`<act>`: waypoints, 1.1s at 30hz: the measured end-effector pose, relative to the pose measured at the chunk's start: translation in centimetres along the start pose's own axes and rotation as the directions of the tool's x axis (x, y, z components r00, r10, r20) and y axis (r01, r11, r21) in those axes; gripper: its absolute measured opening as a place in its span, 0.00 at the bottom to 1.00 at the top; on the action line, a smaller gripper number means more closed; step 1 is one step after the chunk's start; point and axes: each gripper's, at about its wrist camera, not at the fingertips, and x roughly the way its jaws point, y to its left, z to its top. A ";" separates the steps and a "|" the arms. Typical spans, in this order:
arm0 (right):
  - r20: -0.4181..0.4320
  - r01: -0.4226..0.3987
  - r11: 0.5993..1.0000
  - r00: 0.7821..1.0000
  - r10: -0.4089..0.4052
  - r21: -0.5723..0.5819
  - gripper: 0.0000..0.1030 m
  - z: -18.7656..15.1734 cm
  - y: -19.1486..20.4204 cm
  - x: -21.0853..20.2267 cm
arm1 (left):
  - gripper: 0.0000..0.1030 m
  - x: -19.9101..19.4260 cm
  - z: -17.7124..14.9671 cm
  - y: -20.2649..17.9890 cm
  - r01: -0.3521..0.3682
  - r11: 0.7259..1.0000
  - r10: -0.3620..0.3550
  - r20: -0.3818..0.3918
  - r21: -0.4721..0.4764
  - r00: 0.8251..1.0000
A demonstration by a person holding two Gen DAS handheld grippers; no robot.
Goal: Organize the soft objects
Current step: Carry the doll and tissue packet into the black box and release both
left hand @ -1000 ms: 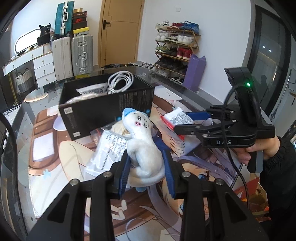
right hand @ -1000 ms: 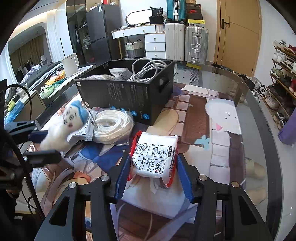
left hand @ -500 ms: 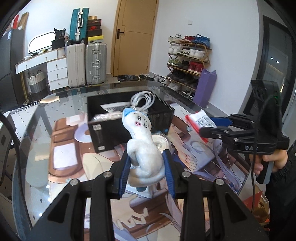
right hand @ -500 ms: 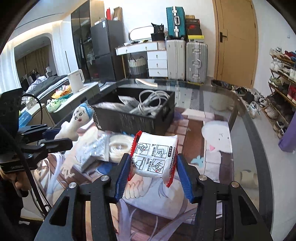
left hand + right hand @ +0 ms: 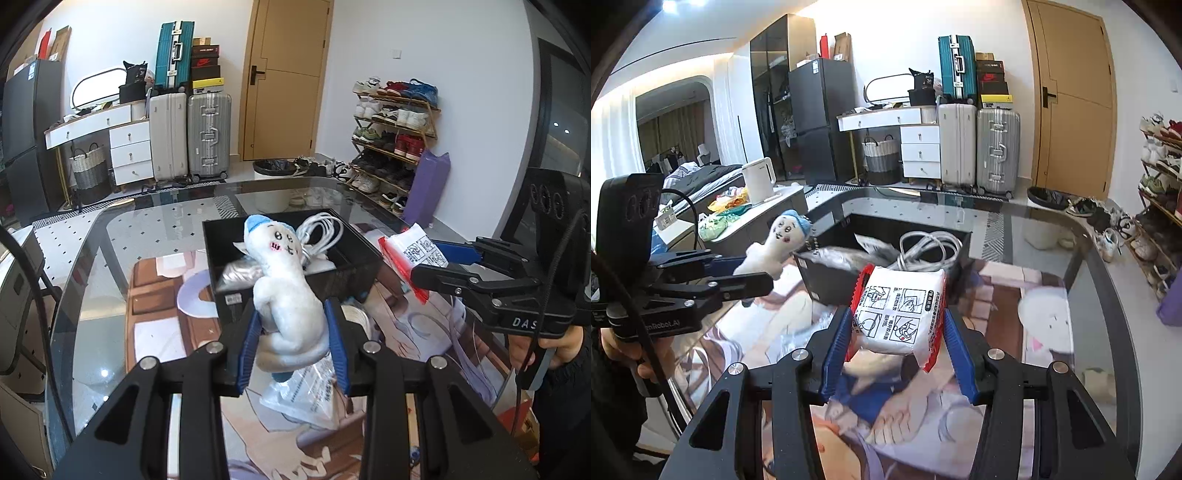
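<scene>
I have both tools loaded and lifted above the glass table [image 5: 110,236]: my left gripper [image 5: 293,343] is closed on the lower body of a white plush doll [image 5: 284,295] with a blue cap, and my right gripper [image 5: 897,343] is clamped across a white tissue pack [image 5: 901,314] with red sealed ends. What the next move turns on, as I judge it, is the black storage box [image 5: 295,284], which lies straight ahead and on the far side of both loads. In the left view the doll stands upright, its long axis running from the pads up toward the box, with its head overlapping the box's near wall. In the right view the pack lies with its long axis crosswise between the pads, just short of the near wall. Neither hand looks clearly nearer; the doll sits to the left of the pack. By count: one doll, one tissue pack, one box, and two grippers. Inside the box I can see one coil of white cable [image 5: 929,245] and some silvery and white packets whose number I cannot tell. On the printed mat below the doll lie one clear plastic bag [image 5: 314,391] and one white coil [image 5: 354,317].
</scene>
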 end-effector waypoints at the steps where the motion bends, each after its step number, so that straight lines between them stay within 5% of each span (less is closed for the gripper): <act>1: 0.004 -0.005 1.000 1.000 0.005 0.000 0.49 0.3 0.0 0.1 | 0.32 0.2 0.3 0.2 -0.001 1.000 0.001 0.000 -0.004 1.000; 33: -0.027 -0.025 1.000 0.999 0.025 -0.003 0.49 5.4 -0.6 8.0 | 0.32 8.7 4.5 3.5 -0.063 0.998 0.062 -0.065 -0.014 0.996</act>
